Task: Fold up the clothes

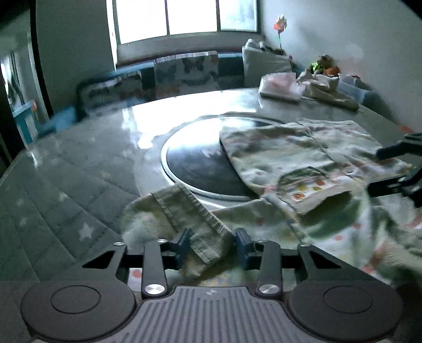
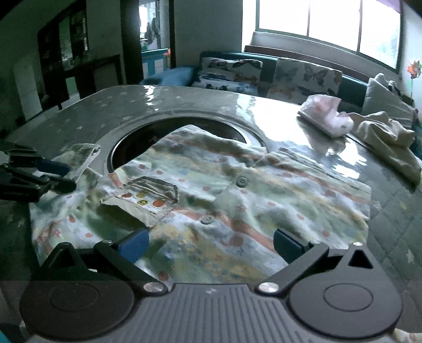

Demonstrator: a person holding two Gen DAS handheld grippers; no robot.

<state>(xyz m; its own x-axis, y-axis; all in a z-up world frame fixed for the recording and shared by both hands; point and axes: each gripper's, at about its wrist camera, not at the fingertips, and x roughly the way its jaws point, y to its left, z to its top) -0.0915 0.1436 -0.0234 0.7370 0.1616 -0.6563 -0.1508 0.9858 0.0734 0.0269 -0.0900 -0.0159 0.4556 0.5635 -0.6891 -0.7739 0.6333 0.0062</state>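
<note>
Folded pink cloth (image 2: 325, 116) and cream garment (image 2: 390, 139) lie beyond shirt (image 2: 237, 190) — apart

I see both views dim with a green cast, lit only by the blown-out window (image 1: 184, 15) behind the sofa. Hard white glare sits on the glossy tabletop (image 2: 277, 105) and the round inset (image 1: 195, 132). Fisheye bends the edges into dark corners, and the patterned garment (image 2: 211, 184) smears with motion blur near the lens.

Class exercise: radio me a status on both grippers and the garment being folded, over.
Left gripper closing around the sleeve cuff, pads not clearly pressing. Right gripper wide open above the patterned shirt, which lies spread out. Nothing in the way.
</note>
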